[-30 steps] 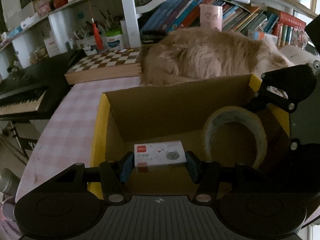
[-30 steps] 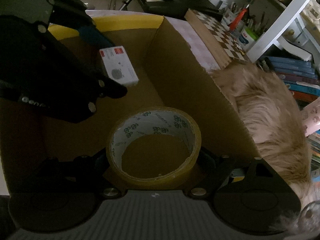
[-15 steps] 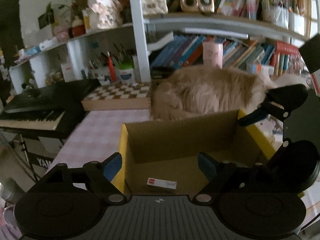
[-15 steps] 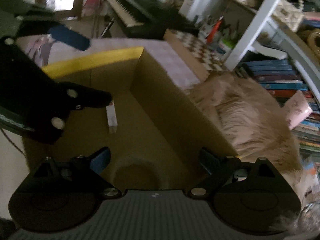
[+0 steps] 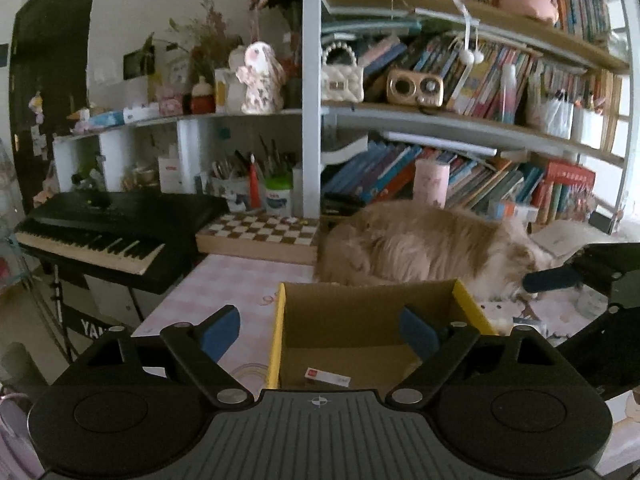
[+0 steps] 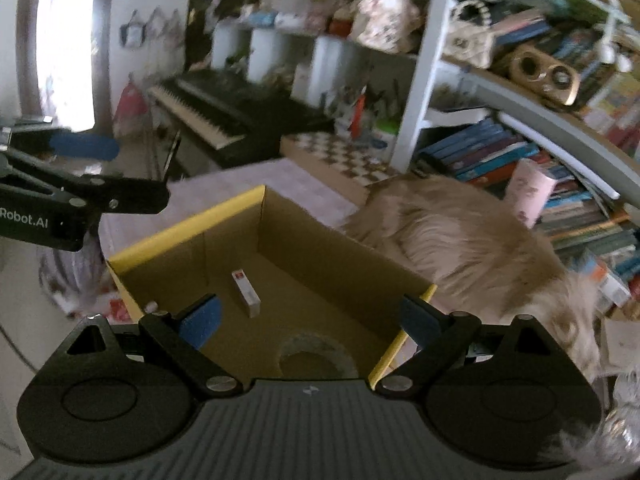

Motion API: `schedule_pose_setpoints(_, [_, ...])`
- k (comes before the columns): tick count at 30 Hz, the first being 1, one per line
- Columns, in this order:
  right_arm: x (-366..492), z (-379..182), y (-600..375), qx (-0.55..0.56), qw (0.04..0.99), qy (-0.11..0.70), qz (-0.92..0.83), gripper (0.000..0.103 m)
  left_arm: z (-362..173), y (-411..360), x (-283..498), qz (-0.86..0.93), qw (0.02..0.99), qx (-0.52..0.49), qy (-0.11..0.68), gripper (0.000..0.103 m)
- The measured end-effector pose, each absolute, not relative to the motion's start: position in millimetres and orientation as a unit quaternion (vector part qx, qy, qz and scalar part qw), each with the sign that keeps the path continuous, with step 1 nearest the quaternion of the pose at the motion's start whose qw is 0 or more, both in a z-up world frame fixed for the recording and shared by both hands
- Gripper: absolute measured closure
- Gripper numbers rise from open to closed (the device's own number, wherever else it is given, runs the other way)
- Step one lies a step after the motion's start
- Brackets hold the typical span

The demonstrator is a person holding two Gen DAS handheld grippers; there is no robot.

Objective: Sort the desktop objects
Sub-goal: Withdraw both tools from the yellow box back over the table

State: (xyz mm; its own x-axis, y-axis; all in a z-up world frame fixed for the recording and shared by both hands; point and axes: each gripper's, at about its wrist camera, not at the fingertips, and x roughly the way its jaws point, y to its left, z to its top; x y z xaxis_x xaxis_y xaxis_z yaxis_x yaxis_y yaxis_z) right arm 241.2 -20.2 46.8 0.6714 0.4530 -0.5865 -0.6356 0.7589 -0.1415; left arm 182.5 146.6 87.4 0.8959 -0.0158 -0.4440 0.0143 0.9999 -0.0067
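Cardboard box with yellow rim sits centre frame, a long-haired cat just behind it. Tape roll and small white box lie apart on its floor. Left gripper is opening, nothing between its jaws; right gripper stands wide, empty.

Crowded white bookshelf behind black keyboard.

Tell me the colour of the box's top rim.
Yellow, on the box; clearest in the right wrist view.

Dim, blurred fisheye views — window glare
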Motion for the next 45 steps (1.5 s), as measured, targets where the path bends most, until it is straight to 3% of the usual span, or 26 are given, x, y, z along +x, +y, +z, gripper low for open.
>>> schedule_pose_setpoints(21, [94.8, 42.9, -86.8, -0.041, 0.963, 0.218, 0.153, 0.007, 77.7, 146.5, 59.7, 0.042, 0.977, -0.036, 0.204, 0.012])
schedule_pose_setpoints(35, [14.2, -6.9, -91.1, -0.013, 0.96, 0.26, 0.101, 0.008, 39.7, 116.7, 2.3, 0.039, 0.966, -0.044, 0.25, 0.012])
schedule_pose_setpoints(45, [2.1, -15.4, -93.0, -0.014, 0.954, 0.284, 0.101, 0.007, 25.9, 106.1, -14.7, 0.032, 0.96, -0.037, 0.277, 0.012])
